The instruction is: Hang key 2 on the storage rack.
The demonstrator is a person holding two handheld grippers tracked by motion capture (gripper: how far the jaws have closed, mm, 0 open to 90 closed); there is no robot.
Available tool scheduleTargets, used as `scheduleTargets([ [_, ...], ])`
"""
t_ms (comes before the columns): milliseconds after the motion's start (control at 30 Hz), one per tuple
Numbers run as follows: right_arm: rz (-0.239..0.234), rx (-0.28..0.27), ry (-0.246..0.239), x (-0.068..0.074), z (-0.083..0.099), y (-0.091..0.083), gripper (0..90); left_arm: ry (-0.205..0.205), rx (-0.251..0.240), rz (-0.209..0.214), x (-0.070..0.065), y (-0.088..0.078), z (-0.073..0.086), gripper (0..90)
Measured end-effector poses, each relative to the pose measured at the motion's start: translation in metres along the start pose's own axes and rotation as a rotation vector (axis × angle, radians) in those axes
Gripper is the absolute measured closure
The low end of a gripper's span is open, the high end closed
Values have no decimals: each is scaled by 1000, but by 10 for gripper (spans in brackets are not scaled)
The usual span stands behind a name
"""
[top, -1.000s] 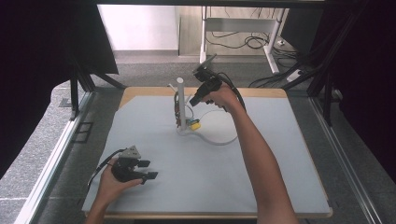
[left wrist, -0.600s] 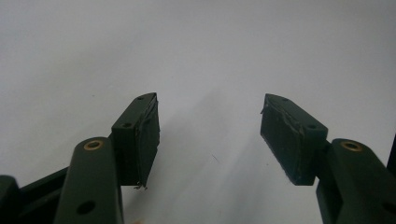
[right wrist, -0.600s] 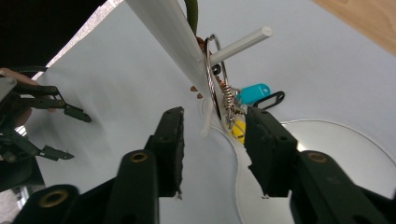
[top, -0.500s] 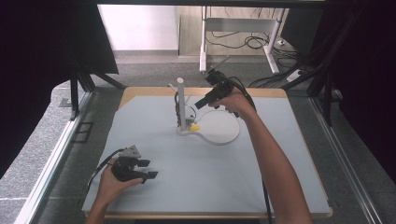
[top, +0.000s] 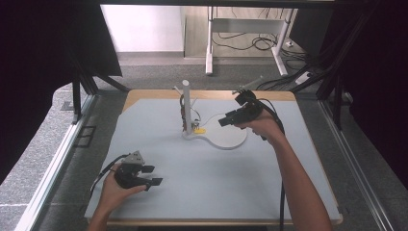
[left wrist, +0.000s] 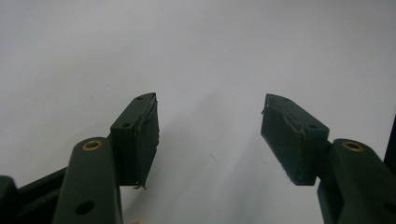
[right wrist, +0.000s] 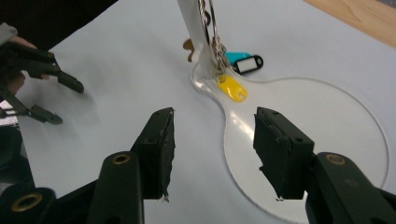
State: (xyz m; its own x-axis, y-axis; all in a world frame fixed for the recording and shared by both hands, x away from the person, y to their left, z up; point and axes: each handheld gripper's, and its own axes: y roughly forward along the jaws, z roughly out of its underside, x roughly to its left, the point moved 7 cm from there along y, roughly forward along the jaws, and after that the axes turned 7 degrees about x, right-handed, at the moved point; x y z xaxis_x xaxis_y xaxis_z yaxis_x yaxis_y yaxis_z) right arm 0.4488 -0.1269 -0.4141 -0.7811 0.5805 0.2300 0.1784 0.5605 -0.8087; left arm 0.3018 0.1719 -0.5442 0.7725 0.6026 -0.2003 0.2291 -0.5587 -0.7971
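Right tongs (top: pixel 222 122) just opening, empty, off the key stand (top: pixel 186 108) with keys hung; left tongs (top: pixel 150 175) open, empty, parked on tabletop (top: pixel 269 183).

Through the left gripper view I see my left gripper (left wrist: pixel 210 135) with its two black jaws standing well apart and nothing between them. The worn pads (left wrist: pixel 147 140) face each other over the plain pale table cover (left wrist: pixel 196 51), casting soft shadows on it.
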Motion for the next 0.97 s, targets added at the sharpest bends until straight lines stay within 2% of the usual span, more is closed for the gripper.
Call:
scheduleTargets([
  [67, 9, -9, 1, -2, 14, -2, 475, -2, -1, -1, -1, 0, 0, 371],
  [267, -3, -58, 25, -7, 58, -3, 473, -3, 5, -18, -1, -1, 2, 369],
  [433, 22, -74, 31, -13, 95, -2, 460, -3, 14, -27, -1, -2, 4, 366],
  [533, 11, -116, 53, -16, 117, -2, 459, -8, 16, -33, -1, -3, 4, 364],
  [667, 38, -127, 60, -18, 146, 2, 461, -5, 16, -42, 0, -5, 5, 360],
  [833, 61, -158, 51, -15, 163, 9, 452, -10, 15, -42, 0, -5, 5, 355],
  [900, 103, -116, 42, -15, 166, 11, 440, -11, 15, -44, 0, -5, 5, 355],
  [967, 115, -148, 38, -13, 167, 9, 440, -7, 16, -45, 0, -5, 5, 355],
])
